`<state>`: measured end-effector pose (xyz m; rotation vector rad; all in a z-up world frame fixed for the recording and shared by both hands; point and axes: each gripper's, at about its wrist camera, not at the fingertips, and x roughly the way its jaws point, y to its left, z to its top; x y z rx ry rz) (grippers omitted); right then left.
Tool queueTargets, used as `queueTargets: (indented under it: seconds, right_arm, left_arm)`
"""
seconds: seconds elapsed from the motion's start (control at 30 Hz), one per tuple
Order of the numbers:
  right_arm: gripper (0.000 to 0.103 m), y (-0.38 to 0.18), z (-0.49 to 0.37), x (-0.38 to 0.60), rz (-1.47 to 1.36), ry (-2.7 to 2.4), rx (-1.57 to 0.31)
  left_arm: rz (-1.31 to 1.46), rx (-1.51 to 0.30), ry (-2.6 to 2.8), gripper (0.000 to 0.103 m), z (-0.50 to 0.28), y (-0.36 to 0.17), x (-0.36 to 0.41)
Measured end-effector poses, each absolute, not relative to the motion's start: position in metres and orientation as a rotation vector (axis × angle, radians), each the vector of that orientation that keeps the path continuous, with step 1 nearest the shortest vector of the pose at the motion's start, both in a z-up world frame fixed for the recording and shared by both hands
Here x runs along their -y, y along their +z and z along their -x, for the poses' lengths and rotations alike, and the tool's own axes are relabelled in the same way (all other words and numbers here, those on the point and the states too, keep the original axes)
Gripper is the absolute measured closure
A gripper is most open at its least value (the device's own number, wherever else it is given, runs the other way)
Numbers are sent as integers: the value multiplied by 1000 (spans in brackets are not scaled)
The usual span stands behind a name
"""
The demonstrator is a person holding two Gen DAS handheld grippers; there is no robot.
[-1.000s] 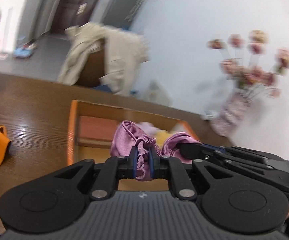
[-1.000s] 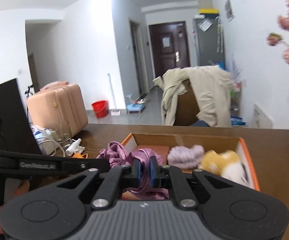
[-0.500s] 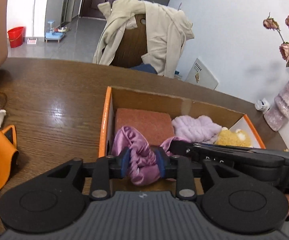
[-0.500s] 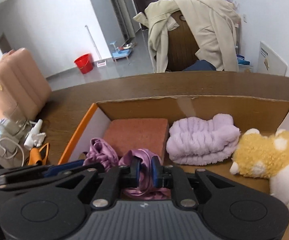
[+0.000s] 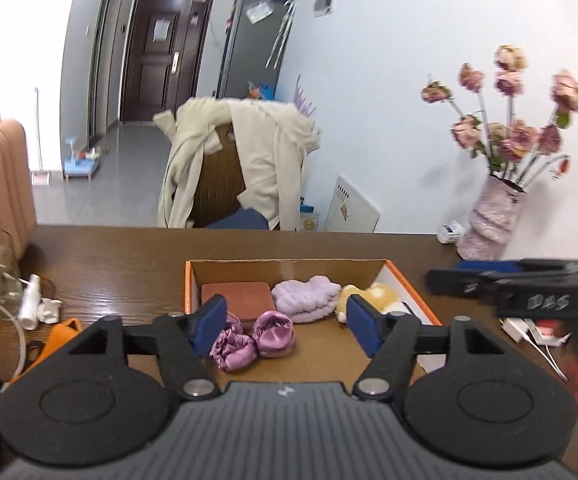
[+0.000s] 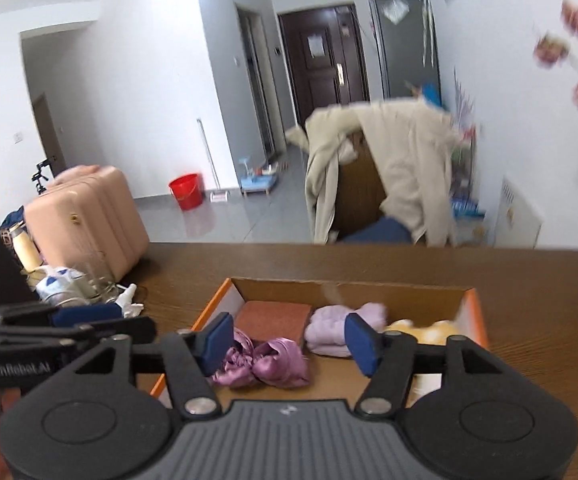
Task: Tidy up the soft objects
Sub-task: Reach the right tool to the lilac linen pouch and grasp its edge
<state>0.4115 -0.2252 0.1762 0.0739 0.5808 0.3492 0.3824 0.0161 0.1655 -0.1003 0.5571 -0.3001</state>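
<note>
Satin cloth (image 5: 253,340): lies loose at the box's (image 5: 413,292) front, beside the folded items, which suggests sorted storage.
Left gripper (image 5: 287,326): jaws just opened, spread, nothing pinched.
Right gripper (image 6: 289,344): likewise spread, clear of cloth.
Desk (image 5: 129,256): carries box.

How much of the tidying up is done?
Most of it looks done. The purple satin cloth now lies in the cardboard box, beside the red pad, the lilac fluffy towel and the yellow plush toy. Both claws, left and right, have just been opening and hold nothing. Possibly left: the orange thing on the table, if it is soft.
</note>
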Motion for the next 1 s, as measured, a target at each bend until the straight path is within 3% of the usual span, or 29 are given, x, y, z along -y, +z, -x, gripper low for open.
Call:
queueTargets:
  seconds: [0.13,0.3,0.33,0.47,0.63,0.77,1.0]
  right_arm:
    - [33,195,-356,251,-51,318,-529]
    - [31,194,-284,268,-50,314,-447]
    - [30,191,-268,270,-48,318,-423]
    - [20,168,-204,273,-39,348,-340]
    - [18,125,-134,267,-15,324,-286]
    - [18,88,-101,267,-38,293,-321]
    - [17,59,-109,264,-42,279,-391]
  left_arm:
    - [46,-496,-244,30,-325,169,-20]
    - [17,-433,-217,26,-248,154,-24]
    - [24,-411,-223,21,-231,152,-26]
    - [56,-345,-175,17,-170,132,-33]
    - [110,-318,-109,12,-109,104,-38]
    - [54,-332,-132,9,-87,85,-26]
    - [85,-406,-147,9,-116,66,-21]
